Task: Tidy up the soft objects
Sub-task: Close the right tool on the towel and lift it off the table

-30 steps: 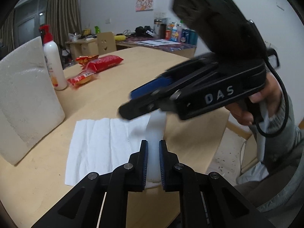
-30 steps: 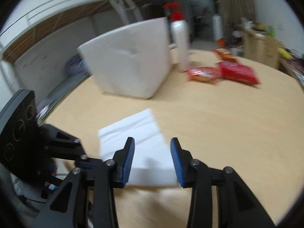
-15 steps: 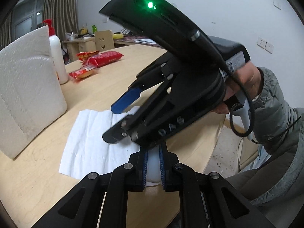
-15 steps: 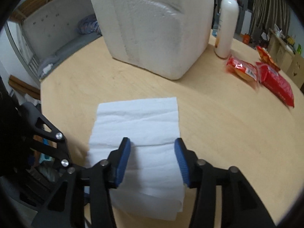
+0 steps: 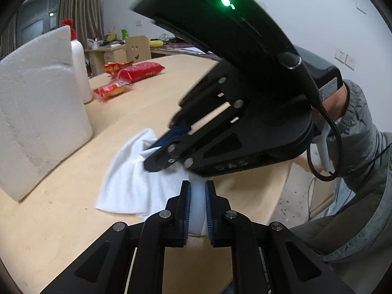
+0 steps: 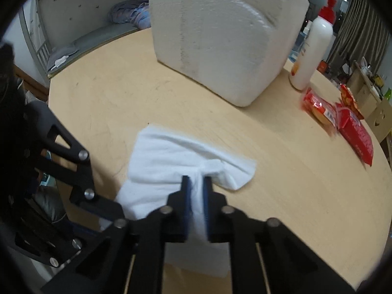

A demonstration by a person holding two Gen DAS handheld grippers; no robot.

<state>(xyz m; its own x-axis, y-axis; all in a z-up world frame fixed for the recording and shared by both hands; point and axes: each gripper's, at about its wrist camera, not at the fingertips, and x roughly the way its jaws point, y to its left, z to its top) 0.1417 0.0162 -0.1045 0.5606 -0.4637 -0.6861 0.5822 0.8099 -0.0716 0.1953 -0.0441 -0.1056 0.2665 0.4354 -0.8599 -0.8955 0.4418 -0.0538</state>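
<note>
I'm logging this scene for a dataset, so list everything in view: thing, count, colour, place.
Cloth: one, white, bunched near the table's edge, pinched by both grippers.
Foam block: one, white, standing behind the cloth.
Pump bottle: one, white with red pump, beside the foam block.
Snack packets: three, red, beyond the bottle.
Table: one, light wood.
Cardboard box: one, brown with smiley face, background.
Left gripper: black, blue pads, shut on the cloth.
Right gripper: black, blue pads, shut on the cloth.
Sleeve: grey, at right.
</note>
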